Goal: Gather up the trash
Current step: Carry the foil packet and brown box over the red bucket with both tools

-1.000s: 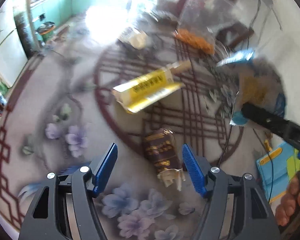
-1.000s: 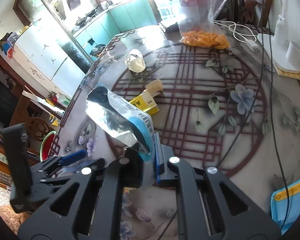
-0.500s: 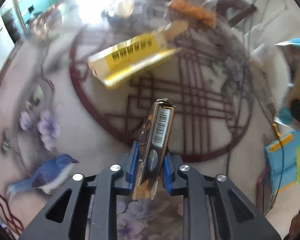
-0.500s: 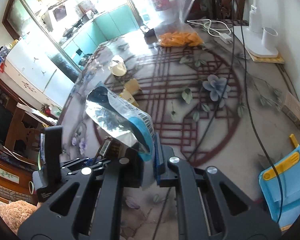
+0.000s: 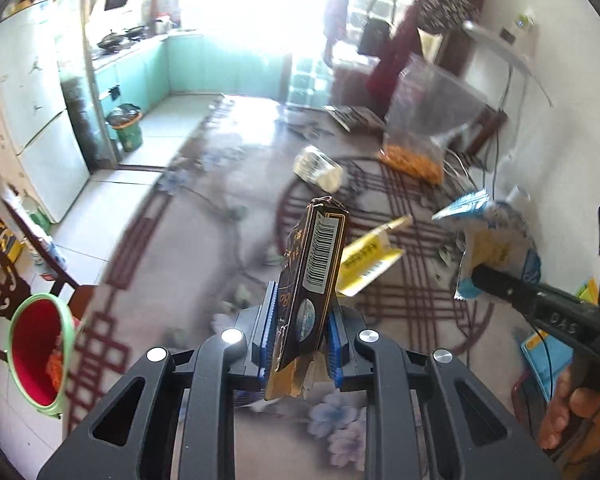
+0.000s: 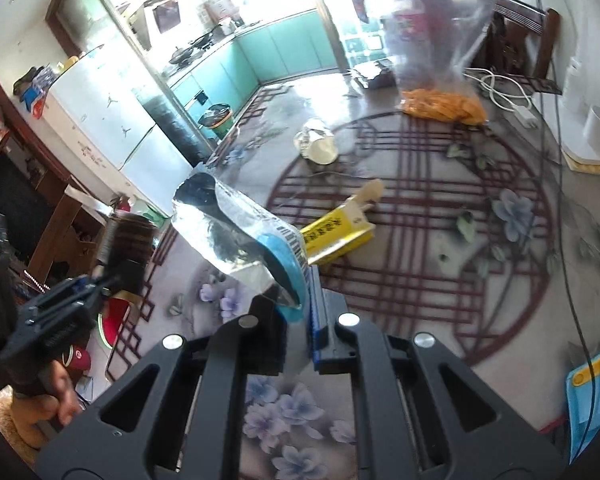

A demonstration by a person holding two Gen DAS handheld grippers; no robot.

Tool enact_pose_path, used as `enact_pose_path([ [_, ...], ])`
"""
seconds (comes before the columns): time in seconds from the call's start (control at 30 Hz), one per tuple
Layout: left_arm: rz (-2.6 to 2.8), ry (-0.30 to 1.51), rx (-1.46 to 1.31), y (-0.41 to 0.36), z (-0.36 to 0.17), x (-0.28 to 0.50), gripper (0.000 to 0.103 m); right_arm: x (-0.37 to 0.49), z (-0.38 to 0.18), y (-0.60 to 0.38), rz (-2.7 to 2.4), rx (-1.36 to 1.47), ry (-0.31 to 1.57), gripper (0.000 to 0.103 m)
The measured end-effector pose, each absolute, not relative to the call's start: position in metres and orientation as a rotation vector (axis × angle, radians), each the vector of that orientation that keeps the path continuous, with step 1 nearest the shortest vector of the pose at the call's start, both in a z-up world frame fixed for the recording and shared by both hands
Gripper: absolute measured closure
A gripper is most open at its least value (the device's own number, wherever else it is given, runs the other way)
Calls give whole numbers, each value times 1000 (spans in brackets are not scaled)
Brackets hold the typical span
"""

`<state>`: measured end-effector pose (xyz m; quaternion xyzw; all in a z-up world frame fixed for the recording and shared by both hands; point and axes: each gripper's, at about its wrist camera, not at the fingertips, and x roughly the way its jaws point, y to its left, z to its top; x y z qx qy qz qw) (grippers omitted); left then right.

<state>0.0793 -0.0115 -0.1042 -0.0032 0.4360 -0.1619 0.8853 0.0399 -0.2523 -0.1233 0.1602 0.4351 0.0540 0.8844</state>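
My left gripper (image 5: pixel 299 326) is shut on a dark brown packet with a barcode (image 5: pixel 314 264) and holds it upright above the patterned table. My right gripper (image 6: pixel 300 312) is shut on a silver and blue foil wrapper (image 6: pixel 240 240), also lifted off the table; that wrapper shows at the right of the left wrist view (image 5: pixel 496 248). A yellow carton (image 6: pixel 336 236) lies on the table ahead, seen too in the left wrist view (image 5: pixel 366 266). A tipped plastic cup (image 6: pixel 316 146) lies further back. The left gripper shows at the left of the right wrist view (image 6: pixel 72 292).
A clear bag with orange snacks (image 6: pixel 440 104) stands at the far side of the table. A red bin with a green rim (image 5: pixel 40 352) sits on the floor left of the table. White cables (image 6: pixel 504 92), a white appliance (image 6: pixel 588 136) and a blue chair (image 6: pixel 592 392) are at the right.
My left gripper closed on the dark packet and lifted it off the table, swinging left toward the table edge. My right gripper kept holding the foil wrapper.
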Motion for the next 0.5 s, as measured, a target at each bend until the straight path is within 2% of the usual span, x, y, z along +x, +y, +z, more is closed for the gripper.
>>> enact_pose_path([
  [0.5,-330,874,-24,116,-102,77,84,53,-124,-150,70,325,912,93],
])
